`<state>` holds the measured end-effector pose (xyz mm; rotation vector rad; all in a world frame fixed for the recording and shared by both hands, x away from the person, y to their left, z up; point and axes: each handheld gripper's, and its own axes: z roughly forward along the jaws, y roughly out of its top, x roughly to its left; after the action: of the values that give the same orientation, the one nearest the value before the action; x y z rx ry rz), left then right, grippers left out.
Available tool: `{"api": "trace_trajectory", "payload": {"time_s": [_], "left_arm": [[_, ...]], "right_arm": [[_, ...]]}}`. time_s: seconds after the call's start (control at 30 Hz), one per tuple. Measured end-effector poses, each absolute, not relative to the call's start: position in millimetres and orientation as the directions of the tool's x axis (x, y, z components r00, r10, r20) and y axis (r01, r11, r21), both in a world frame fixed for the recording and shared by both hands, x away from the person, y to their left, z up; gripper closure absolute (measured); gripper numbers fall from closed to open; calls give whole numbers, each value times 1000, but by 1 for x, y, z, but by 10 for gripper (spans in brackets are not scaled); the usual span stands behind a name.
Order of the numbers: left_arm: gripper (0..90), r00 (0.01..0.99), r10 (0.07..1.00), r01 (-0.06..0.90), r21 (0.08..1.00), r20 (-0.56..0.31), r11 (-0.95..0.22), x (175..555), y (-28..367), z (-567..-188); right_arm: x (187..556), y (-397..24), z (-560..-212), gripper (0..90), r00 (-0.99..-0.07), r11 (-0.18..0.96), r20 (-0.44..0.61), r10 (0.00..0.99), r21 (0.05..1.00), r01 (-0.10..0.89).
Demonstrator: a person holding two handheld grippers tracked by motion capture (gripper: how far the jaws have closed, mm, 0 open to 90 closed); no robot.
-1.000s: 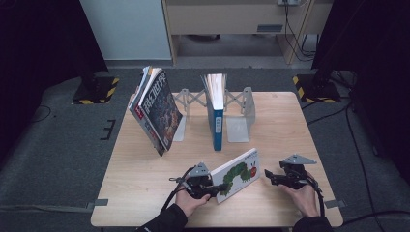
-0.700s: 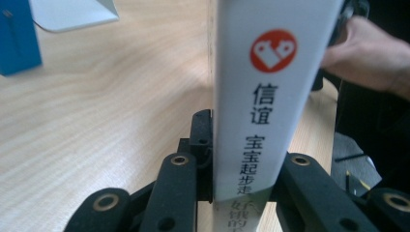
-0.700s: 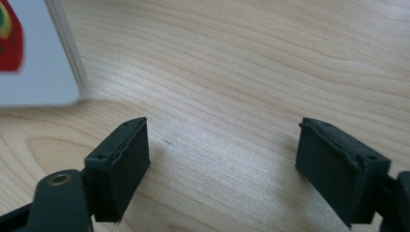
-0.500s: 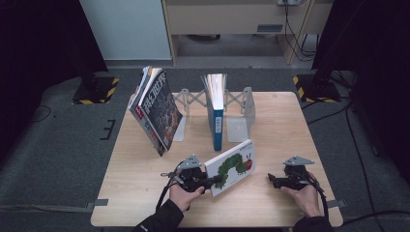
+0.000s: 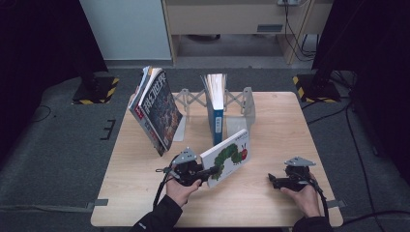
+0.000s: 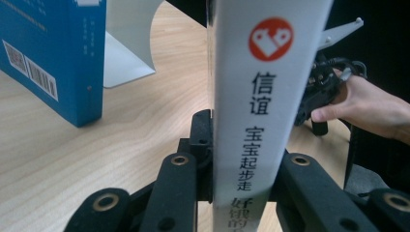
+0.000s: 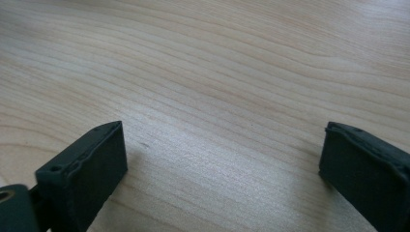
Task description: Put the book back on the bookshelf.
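Note:
A white picture book (image 5: 231,155) with a green caterpillar on its cover is tilted up above the table's front middle. My left gripper (image 5: 203,173) is shut on its lower left edge. In the left gripper view the white spine (image 6: 261,111) with a red logo stands upright, clamped between the two black fingers (image 6: 179,183). My right gripper (image 5: 275,181) rests low at the front right, apart from the book. Its jaws have just been opening and now stand wide over bare wood (image 7: 222,159), with nothing between them.
A blue book (image 5: 216,108) stands upright in a grey expanding rack (image 5: 246,104) at the back middle. Several books (image 5: 157,111) lean at the back left. The left gripper view shows the blue book (image 6: 53,53), a white bookend (image 6: 128,43) and the other hand (image 6: 367,106).
The picture book has risen and tipped more upright in my left gripper, shifting left. The gap between the book and my right gripper has grown. The right hand has stayed in place.

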<state>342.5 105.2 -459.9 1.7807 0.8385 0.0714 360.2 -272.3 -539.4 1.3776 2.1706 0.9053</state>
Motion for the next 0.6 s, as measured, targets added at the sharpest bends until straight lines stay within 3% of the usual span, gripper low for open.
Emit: {"api": "trace_trajectory", "payload": {"time_s": [0.6], "left_arm": [[748, 707, 658, 430, 896, -259, -110, 359, 80, -441]], "right_arm": [[360, -272, -539, 23, -427, 298, 4, 904, 709, 639]]}}
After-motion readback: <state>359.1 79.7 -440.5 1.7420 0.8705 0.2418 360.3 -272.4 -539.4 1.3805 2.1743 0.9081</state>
